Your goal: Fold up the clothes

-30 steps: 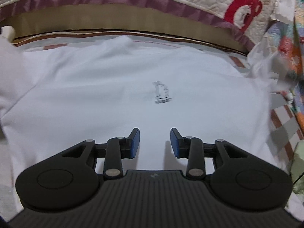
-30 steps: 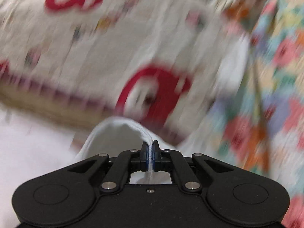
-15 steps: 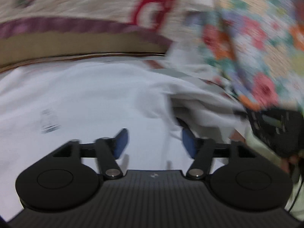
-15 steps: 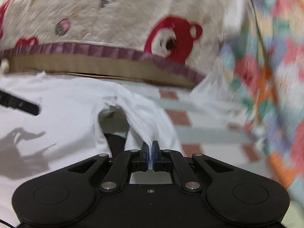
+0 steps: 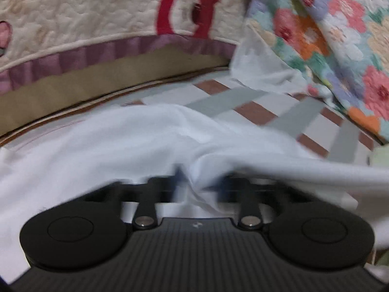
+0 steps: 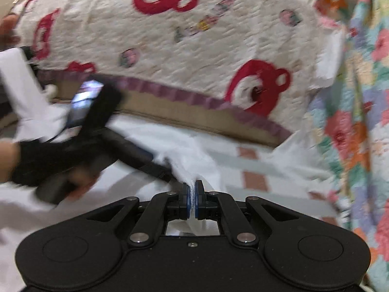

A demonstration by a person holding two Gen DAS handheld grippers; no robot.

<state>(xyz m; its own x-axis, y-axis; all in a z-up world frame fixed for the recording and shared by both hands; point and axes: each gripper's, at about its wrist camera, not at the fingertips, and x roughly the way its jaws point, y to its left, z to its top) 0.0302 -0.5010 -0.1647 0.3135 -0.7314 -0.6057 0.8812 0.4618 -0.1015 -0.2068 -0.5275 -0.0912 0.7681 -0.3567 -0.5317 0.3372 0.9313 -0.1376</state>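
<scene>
A white shirt [image 5: 121,146] lies spread on the bed, rumpled into a ridge near its right side. My left gripper [image 5: 201,180] is open, its blue pads half hidden under a raised fold of the shirt that bunches between the jaws. In the right wrist view my right gripper [image 6: 192,196] is shut on a pinched edge of the white shirt [image 6: 199,150], lifted slightly off the bed. The left gripper [image 6: 165,170] reaches in from the left, blurred, its tips close to that same pinched fold.
A cream quilt with red bears [image 6: 194,48] rises behind the bed, with a purple and tan band [image 5: 97,80] below it. A floral quilt [image 5: 328,36] stands at the right. The checked bed sheet [image 5: 255,107] shows beyond the shirt. A person's hand [image 6: 7,150] holds the left tool.
My left gripper swung right from the shirt's printed middle to the fold by the right gripper, and cloth now lies over its tips. The right gripper kept its hold and lowered toward the bed.
</scene>
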